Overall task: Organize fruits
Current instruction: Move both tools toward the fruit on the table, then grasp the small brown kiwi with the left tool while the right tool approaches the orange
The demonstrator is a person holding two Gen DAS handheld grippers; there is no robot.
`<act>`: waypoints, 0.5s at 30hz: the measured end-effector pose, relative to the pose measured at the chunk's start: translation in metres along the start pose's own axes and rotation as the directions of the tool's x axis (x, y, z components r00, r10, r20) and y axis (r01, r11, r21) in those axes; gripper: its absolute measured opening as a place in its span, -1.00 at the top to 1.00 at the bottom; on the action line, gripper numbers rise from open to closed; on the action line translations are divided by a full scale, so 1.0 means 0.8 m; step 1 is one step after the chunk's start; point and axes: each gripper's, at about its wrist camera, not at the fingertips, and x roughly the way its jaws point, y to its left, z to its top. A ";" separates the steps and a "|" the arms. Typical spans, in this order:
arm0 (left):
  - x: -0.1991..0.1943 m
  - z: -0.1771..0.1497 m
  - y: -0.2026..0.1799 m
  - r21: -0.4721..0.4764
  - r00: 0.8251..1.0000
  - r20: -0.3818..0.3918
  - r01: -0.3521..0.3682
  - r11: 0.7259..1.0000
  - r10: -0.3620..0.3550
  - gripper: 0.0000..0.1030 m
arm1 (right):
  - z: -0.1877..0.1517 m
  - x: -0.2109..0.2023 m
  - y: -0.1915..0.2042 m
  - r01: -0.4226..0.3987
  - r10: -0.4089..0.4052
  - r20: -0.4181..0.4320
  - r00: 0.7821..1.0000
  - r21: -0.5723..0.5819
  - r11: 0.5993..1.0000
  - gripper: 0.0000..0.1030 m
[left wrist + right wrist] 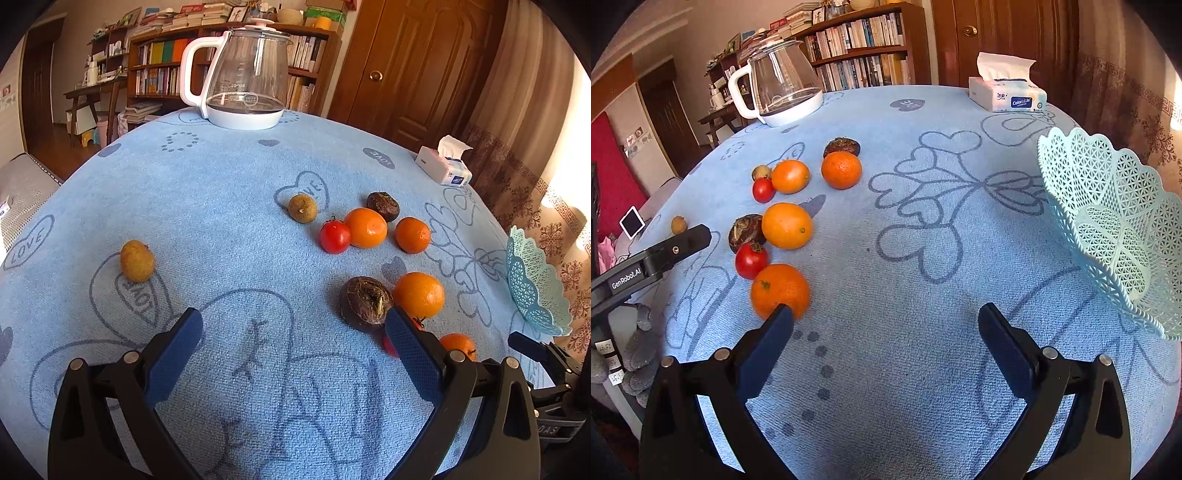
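Left gripper (293, 326) hovers low over the blue cloth (221, 206), jaws wide, nothing between them; its right fingertip sits just in front of a dark brown fruit (365, 303). Right gripper (885, 321) is also low and level, jaws wide and empty, left fingertip overlapping the nearest orange (780, 290). Fruits lie loose on the cloth left of centre in the right wrist view: oranges, two tomatoes, brown fruits, with one small yellowish fruit (137, 260) apart on the far left. Mesh basket (1115, 229) stands at the right edge, tilted, holding nothing. A gloved hand (639, 354) shows at the lower left.
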 end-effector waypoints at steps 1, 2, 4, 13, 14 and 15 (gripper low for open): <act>-0.003 0.002 0.000 0.006 1.000 0.008 0.004 1.000 -0.004 -0.91 | 0.000 -0.003 0.003 -0.026 0.026 0.011 1.000 -0.002 1.000 -0.96; -0.007 0.004 0.000 0.011 1.000 0.018 0.005 1.000 -0.005 -0.91 | -0.001 -0.005 0.006 -0.040 0.040 0.020 0.999 -0.008 0.999 -0.96; -0.016 0.009 0.002 0.031 0.999 0.044 -0.028 0.999 0.027 -0.91 | -0.002 -0.009 0.014 -0.062 0.063 0.034 0.997 -0.025 0.998 -0.96; -0.039 0.027 0.068 -0.013 0.981 0.079 -0.175 0.984 0.176 -0.91 | -0.006 -0.012 0.024 -0.083 0.085 0.055 0.995 -0.033 0.996 -0.96; -0.037 0.025 0.075 -0.018 0.981 0.071 -0.182 0.983 0.183 -0.91 | -0.007 -0.012 0.024 -0.082 0.083 0.053 0.995 -0.032 0.996 -0.96; -0.034 0.024 0.081 -0.023 0.980 0.061 -0.188 0.982 0.189 -0.89 | -0.007 -0.012 0.024 -0.080 0.082 0.052 0.995 -0.033 0.996 -0.96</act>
